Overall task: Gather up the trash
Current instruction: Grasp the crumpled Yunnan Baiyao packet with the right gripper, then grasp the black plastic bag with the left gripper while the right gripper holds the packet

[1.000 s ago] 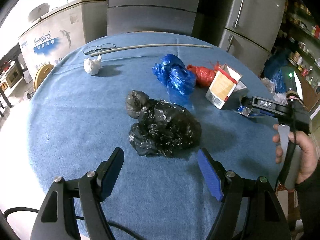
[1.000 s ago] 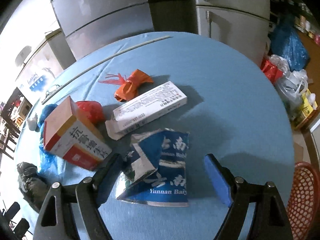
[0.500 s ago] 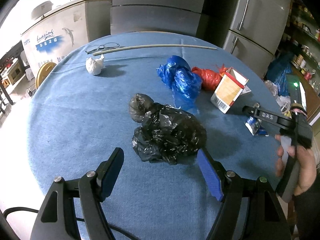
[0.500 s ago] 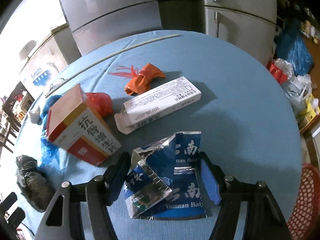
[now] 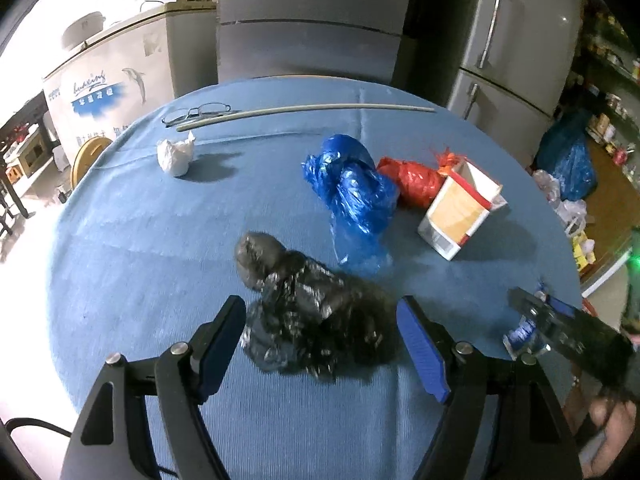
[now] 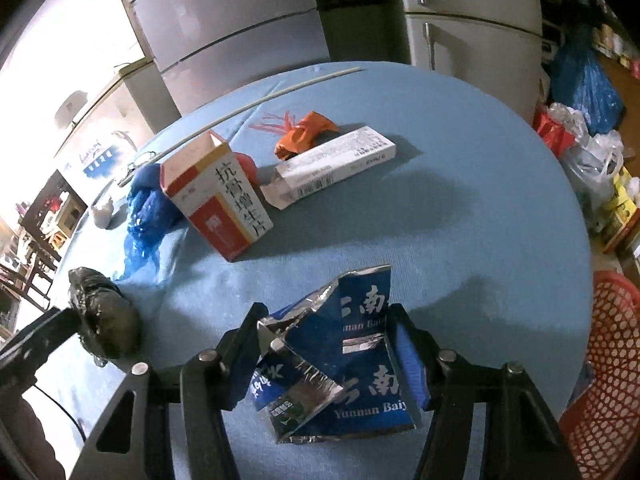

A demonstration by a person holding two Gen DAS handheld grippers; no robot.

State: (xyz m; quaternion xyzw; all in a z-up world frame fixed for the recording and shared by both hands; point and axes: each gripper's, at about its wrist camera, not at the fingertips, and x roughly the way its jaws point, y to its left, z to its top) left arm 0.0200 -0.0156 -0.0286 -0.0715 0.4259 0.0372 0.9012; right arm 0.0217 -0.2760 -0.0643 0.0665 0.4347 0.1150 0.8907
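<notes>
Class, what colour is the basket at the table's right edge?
Red, an open mesh basket; it shows only in the right wrist view.

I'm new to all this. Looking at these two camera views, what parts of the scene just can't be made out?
- Right wrist view: the lower part of the blue foil packet is hidden behind the right gripper fingers.
- Right wrist view: the red basket is cut off by the picture's edge; its contents cannot be seen.
- Left wrist view: the black bag is motion-blurred between the open left gripper fingers; contact is unclear.
- Left wrist view: the glasses are too small for detail.
</notes>
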